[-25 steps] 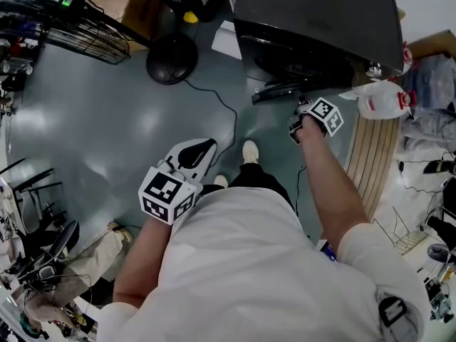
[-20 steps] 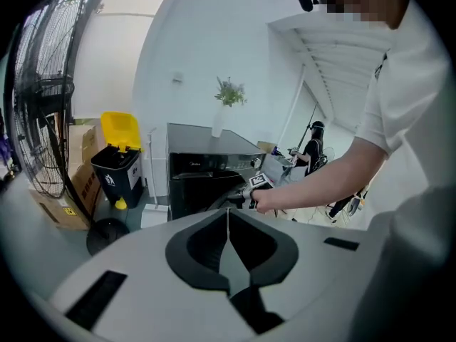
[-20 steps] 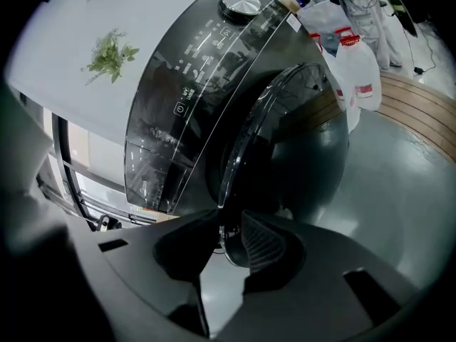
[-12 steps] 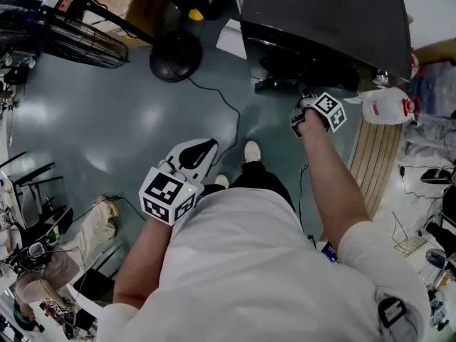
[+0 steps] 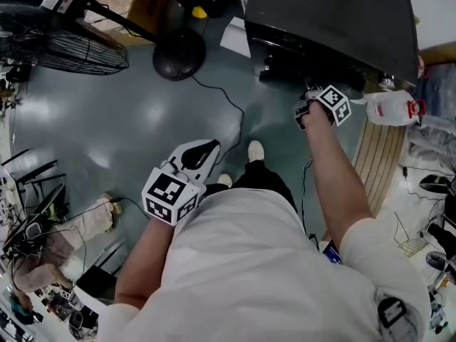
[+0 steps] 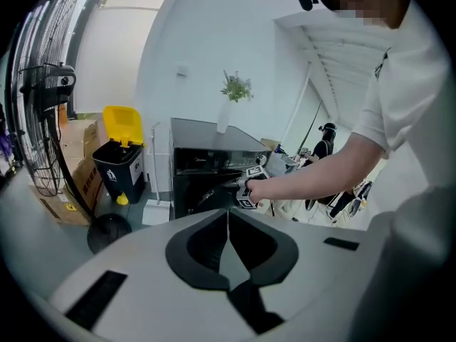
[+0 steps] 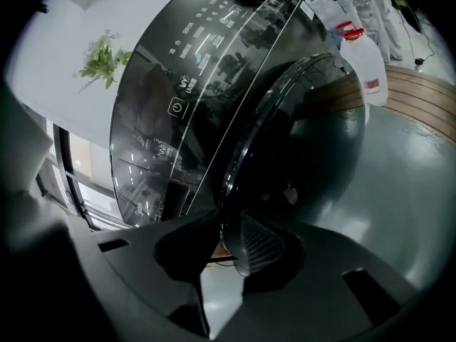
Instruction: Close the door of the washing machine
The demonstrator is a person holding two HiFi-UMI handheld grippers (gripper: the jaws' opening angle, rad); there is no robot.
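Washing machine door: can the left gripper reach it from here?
Probably not without a step: the left gripper hangs back across bare floor, though nothing blocks it; the right gripper holds the door.

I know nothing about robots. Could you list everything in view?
washing machine: one, black, top of the head view
door: one, dark glass, ajar on the washing machine
plant: one, green, atop the washing machine
jug: one, white with red cap, right of the washing machine
bin: one, black with yellow lid, left of the washing machine
fan: one, black, left side of the head view
left hand-held gripper: one, white, jaws shut, empty
right hand-held gripper: one, white, jaws closed on the door's edge
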